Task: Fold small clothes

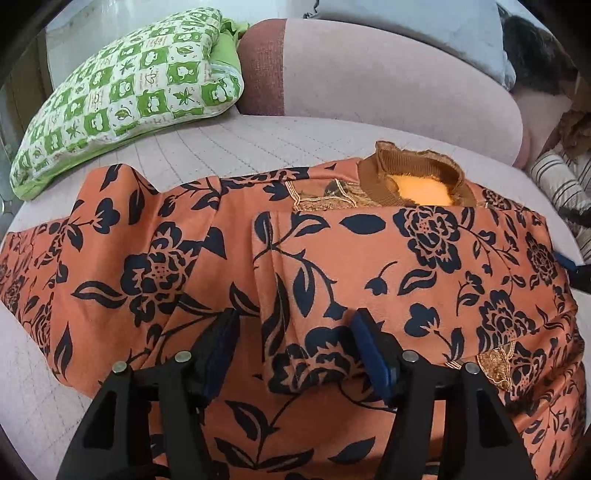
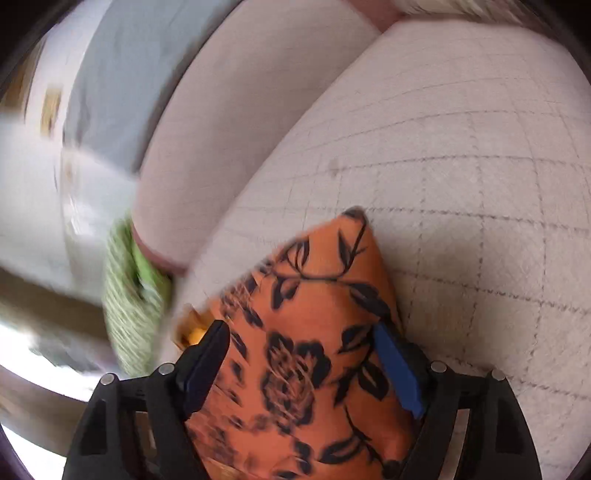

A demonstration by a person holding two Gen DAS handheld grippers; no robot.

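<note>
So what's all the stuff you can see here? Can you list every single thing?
top: one, orange with dark flowers and a brown collar, spread on the sofa seat, one side folded over the middle
pillow: one, green and white checks, at the back left of the seat
sofa: one, pale pink with a darker pink patch, quilted seat under the top
blanket: one, grey-blue, on top of the sofa back
striped cloth: one, white with dark stripes, far right of the seat
left claw: one, black with blue pads, open over the top
right claw: one, black with blue pads, open, a corner of the top between its fingers
</note>
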